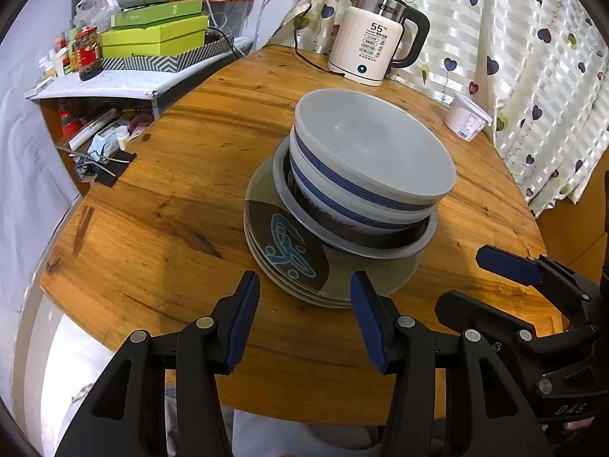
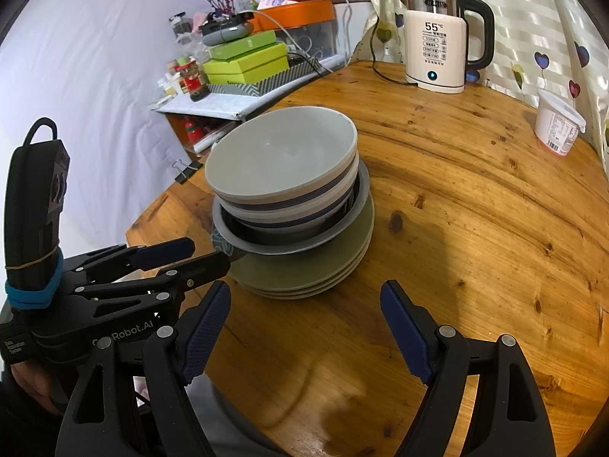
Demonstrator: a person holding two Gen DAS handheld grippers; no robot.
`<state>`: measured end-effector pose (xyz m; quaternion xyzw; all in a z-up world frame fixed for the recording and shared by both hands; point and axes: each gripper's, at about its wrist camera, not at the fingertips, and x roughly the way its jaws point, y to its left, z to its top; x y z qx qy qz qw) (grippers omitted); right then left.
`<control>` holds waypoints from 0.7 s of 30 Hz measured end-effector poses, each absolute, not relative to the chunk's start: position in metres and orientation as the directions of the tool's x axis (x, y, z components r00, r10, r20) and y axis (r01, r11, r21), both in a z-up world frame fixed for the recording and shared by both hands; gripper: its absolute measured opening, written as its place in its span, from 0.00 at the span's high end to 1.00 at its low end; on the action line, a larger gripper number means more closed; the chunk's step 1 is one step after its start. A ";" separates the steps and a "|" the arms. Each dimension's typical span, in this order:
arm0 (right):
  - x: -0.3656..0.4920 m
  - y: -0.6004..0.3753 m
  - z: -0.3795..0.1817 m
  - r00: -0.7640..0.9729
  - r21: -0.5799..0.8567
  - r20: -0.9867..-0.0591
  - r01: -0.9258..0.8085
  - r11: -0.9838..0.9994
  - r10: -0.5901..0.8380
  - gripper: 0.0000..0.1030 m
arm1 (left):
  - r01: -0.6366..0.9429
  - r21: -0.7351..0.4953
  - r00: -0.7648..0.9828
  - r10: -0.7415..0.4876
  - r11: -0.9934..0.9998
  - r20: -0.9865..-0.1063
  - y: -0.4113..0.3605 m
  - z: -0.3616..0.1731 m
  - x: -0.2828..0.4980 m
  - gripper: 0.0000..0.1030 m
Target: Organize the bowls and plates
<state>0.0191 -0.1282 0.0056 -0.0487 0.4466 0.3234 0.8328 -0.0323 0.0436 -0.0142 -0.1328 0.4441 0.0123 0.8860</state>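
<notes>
One stack stands mid-table on the round wooden table (image 1: pixel 182 198). At the bottom lie olive plates (image 1: pixel 342 278) with a brown and teal pattern. On them sits a grey-rimmed dark dish (image 1: pixel 380 245), which holds two nested white bowls with blue stripes (image 1: pixel 365 144). My left gripper (image 1: pixel 304 297) is open at the stack's near edge, and the plates' rim shows between its fingertips without being pressed. In the right wrist view the left gripper (image 2: pixel 209 253) reaches the stack's left side. My right gripper (image 2: pixel 306 304) is open just short of the plates (image 2: pixel 304 274), with nothing between its fingers.
A cream electric kettle (image 1: pixel 365 49) with its cord stands at the back of the table. A white tub (image 1: pixel 466 116) sits at the back right, by the heart-print curtain (image 1: pixel 533 57). A cluttered side shelf with green boxes (image 1: pixel 152 34) adjoins the table on the left.
</notes>
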 end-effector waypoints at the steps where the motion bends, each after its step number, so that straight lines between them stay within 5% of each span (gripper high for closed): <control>1: 0.019 -0.128 0.006 0.392 0.208 -0.775 -0.582 0.786 0.495 0.21 | -0.139 -0.226 0.605 -0.098 0.964 -0.790 0.044 -0.014 -0.032 0.51; 21: 0.019 -0.128 0.005 0.392 0.208 -0.775 -0.582 0.786 0.495 0.20 | -0.137 -0.226 0.602 -0.100 0.964 -0.792 0.043 -0.015 -0.031 0.51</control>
